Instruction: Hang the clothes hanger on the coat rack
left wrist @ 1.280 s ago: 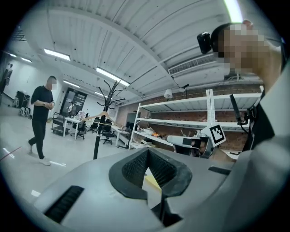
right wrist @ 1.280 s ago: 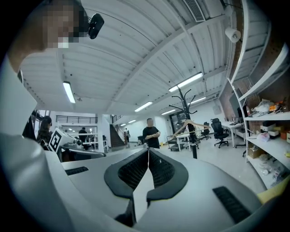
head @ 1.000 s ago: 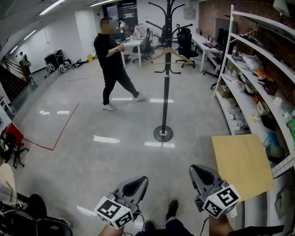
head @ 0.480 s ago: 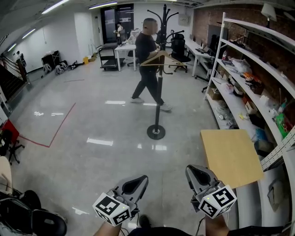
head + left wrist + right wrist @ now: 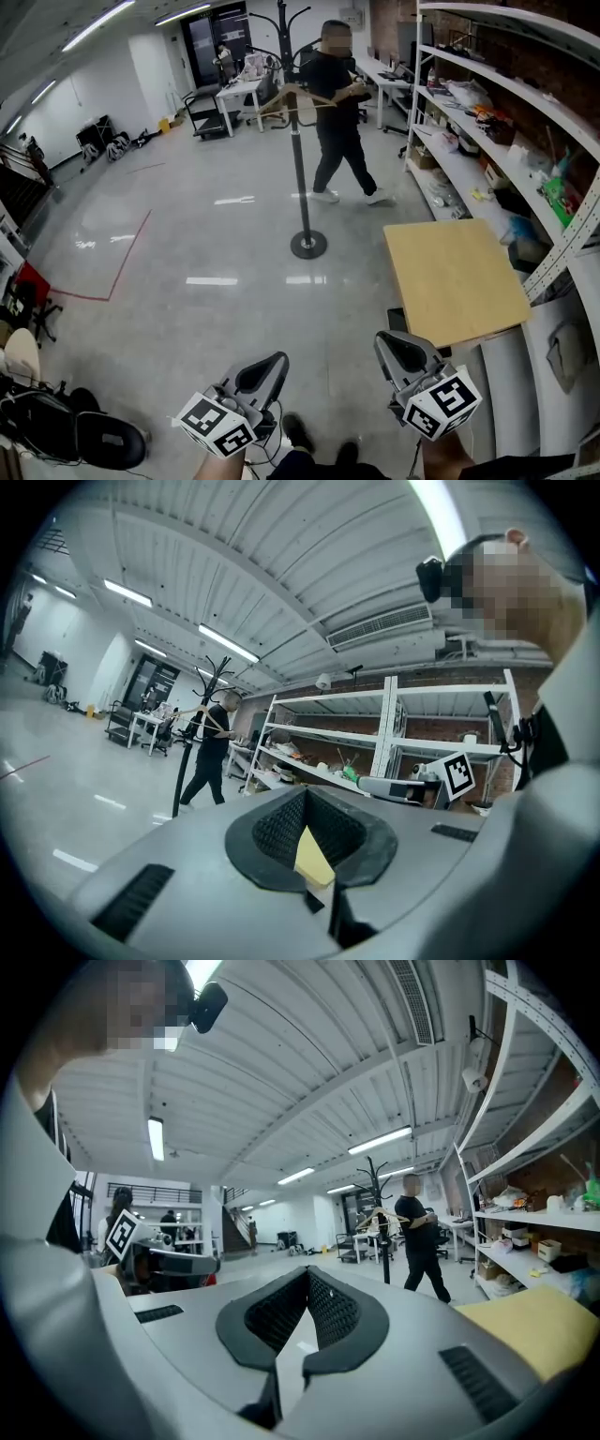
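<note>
Both closed empty, left claw (image 5: 274,362) and right claw (image 5: 387,341); seems light, stiff, slick: wooden clothes hanger (image 5: 278,97) on coat rack (image 5: 302,178), graspable mid-arm.

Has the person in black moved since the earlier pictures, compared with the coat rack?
Yes. The person in black walked from left of the coat rack to its right, toward the shelves.

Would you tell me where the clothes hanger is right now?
In the head view the clothes hanger is at upper centre, up against the pole of the coat rack, with a person in black just to its right.
</note>
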Motion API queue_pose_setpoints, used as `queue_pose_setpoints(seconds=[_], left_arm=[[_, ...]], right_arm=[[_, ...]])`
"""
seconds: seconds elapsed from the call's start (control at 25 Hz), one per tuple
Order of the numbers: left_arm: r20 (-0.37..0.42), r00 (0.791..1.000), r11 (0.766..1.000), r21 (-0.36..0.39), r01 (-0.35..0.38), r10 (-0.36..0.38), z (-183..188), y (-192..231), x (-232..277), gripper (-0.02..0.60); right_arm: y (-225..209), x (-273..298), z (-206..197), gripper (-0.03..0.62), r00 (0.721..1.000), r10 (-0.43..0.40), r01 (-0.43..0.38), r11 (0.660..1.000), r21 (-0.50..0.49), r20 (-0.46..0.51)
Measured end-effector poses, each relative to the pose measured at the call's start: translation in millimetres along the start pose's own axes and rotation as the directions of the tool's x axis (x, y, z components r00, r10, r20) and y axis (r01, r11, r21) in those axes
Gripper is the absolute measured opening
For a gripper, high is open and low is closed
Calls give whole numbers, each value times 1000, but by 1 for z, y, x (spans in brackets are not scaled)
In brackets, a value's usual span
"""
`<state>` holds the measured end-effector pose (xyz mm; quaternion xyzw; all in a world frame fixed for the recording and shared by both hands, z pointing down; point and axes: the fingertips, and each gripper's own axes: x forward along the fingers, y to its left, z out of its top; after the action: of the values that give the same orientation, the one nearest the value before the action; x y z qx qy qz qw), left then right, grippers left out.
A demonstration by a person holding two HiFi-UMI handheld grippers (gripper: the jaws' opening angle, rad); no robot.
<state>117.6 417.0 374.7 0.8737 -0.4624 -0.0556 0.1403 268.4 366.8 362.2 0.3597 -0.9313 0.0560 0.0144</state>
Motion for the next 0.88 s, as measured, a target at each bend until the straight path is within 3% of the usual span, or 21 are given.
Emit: queue_pose_setpoints(seconds=[0.32, 0.48, 0.88], left_arm=[[-14, 1000, 1000, 13, 16, -16, 0, -28, -14, 0], [11, 1000, 999, 39, 20, -21, 13, -18, -36, 0], [40, 999, 1000, 13, -11, 10, 18, 3, -71, 0]], right_arm=[[13, -24, 13, 6, 1000, -24, 25, 997, -66, 18], [30, -21, 22, 6, 998, -44, 47, 997, -58, 37], [62, -13, 22, 6, 999, -37, 39, 996, -78, 31]])
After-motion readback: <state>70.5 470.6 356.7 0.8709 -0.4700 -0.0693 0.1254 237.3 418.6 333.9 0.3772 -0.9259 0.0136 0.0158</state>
